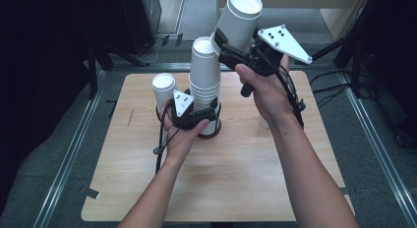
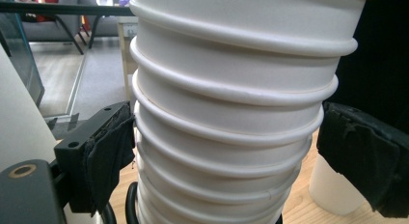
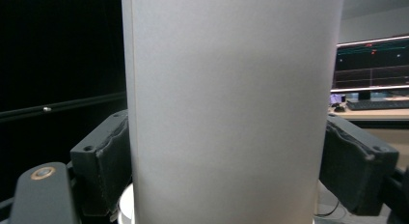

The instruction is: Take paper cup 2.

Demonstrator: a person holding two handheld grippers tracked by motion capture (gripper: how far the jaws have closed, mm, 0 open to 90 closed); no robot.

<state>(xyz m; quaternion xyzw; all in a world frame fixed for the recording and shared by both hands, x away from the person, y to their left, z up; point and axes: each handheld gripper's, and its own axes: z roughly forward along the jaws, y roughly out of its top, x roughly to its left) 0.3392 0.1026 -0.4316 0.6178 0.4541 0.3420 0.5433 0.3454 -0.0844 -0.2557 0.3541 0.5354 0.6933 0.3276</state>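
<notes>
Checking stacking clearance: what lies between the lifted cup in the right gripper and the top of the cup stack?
Nothing: in the high view the lifted cup in the right gripper hangs tilted beside the stack, with open air between them.

cup stack (image 1: 204, 75) mid-table (image 1: 147, 188), single cup (image 1: 163, 88) left of it, raised cup (image 1: 239, 21) above right

Bright overhead light, dark surroundings, soft close-up blur

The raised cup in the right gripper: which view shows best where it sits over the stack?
The high view: the raised cup hangs tilted, up and right of the stack. The right gripper view has its bare wall between the jaws. The left gripper view gives the stack's rims.
</notes>
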